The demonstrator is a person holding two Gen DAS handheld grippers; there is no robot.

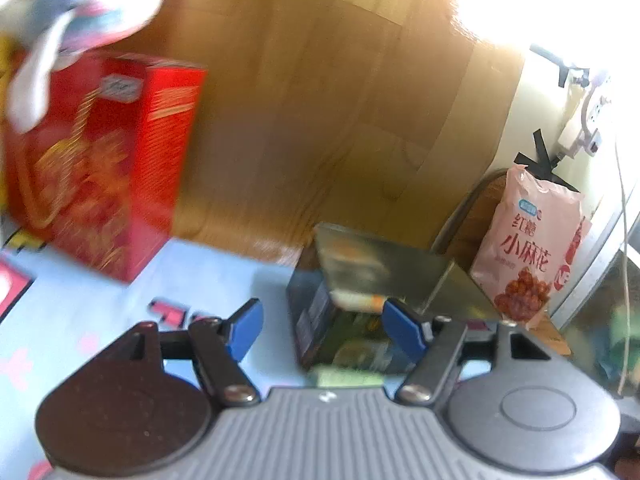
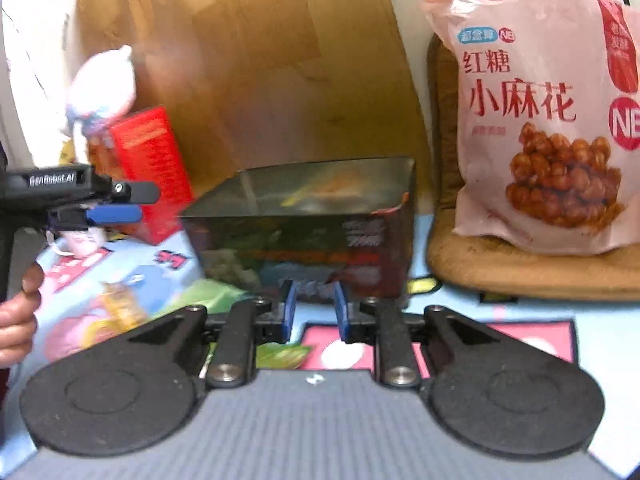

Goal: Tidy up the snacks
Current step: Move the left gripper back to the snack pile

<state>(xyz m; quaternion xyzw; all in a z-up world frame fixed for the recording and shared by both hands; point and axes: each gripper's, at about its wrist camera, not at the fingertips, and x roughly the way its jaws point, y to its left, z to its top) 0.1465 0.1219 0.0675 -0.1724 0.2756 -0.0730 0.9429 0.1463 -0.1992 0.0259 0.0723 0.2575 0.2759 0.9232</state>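
Observation:
A dark printed snack box point(image 2: 312, 232) lies on the light blue cartoon mat point(image 2: 132, 280), right in front of my right gripper point(image 2: 315, 308). Its blue pads stand a narrow gap apart with nothing pinched between them. In the left wrist view the same dark box point(image 1: 360, 300) lies partly between the fingers of my left gripper point(image 1: 326, 328), which is open; the right pad overlaps the box and the left pad stands clear of it. A tall red box point(image 1: 100, 160) stands to the left. A pink snack bag point(image 2: 548, 120) stands upright to the right.
The pink bag rests on a woven tan cushion point(image 2: 520, 272). A blurred pink and white bag point(image 2: 104, 84) is above the red box point(image 2: 152, 168). A wooden board point(image 2: 260, 60) backs the scene. A hand point(image 2: 16, 320) holds the left gripper point(image 2: 132, 202). A socket and cables point(image 1: 588, 120) are on the wall.

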